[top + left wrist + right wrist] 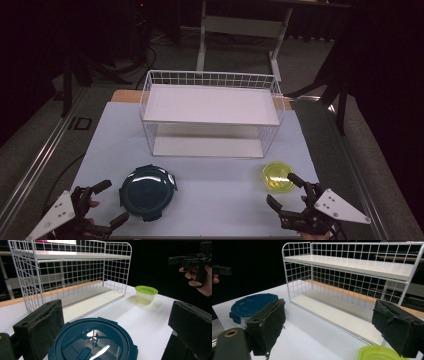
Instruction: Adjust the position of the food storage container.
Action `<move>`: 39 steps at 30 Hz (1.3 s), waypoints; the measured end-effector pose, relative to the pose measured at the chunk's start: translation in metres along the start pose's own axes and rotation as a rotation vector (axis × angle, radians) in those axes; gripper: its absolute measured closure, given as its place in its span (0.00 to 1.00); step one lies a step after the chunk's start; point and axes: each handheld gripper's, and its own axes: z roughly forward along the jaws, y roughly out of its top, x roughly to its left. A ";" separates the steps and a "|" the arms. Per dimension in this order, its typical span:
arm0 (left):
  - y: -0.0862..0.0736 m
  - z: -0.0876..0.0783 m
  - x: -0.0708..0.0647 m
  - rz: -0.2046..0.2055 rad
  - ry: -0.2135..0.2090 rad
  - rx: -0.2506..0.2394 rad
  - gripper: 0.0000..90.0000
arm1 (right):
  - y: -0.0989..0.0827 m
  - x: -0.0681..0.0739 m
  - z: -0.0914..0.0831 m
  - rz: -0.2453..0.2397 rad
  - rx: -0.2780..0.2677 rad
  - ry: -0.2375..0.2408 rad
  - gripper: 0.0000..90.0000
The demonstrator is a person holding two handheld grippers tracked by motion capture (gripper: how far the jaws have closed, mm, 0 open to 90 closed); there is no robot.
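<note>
A round container with a dark blue lid (147,192) (92,340) (252,305) sits on the white table near the front left. My left gripper (112,202) (117,327) is open just left of it, jaws wide apart on either side of the lid's near edge, not touching it. A small yellow-green lidded tub (278,176) (146,293) (379,353) stands at the front right. My right gripper (281,189) (332,327) is open right beside it, nothing between its pads.
A white two-tier wire rack (210,115) (72,277) (352,267) stands at the back middle of the table (220,200), both shelves bare. Dark floor and a desk frame (240,25) lie beyond the far edge.
</note>
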 end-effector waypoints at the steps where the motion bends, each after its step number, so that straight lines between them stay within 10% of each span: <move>1: 0.001 0.000 0.000 -0.003 0.000 0.000 0.00 | 0.001 0.001 0.000 -0.001 -0.002 0.000 0.12; 11: 0.011 -0.004 0.002 0.011 -0.003 0.005 0.00 | 0.005 0.003 0.000 -0.013 -0.003 -0.009 0.12; 19: 0.003 -0.011 0.034 -0.018 0.014 0.095 0.03 | 0.004 0.004 0.003 -0.012 0.005 -0.004 0.12; 29: -0.031 -0.011 0.057 0.002 0.039 0.260 0.63 | 0.003 0.003 0.004 0.000 0.003 -0.001 0.12; 39: -0.050 -0.007 0.066 0.021 0.027 0.427 0.99 | 0.000 0.002 0.003 0.011 0.007 0.005 0.12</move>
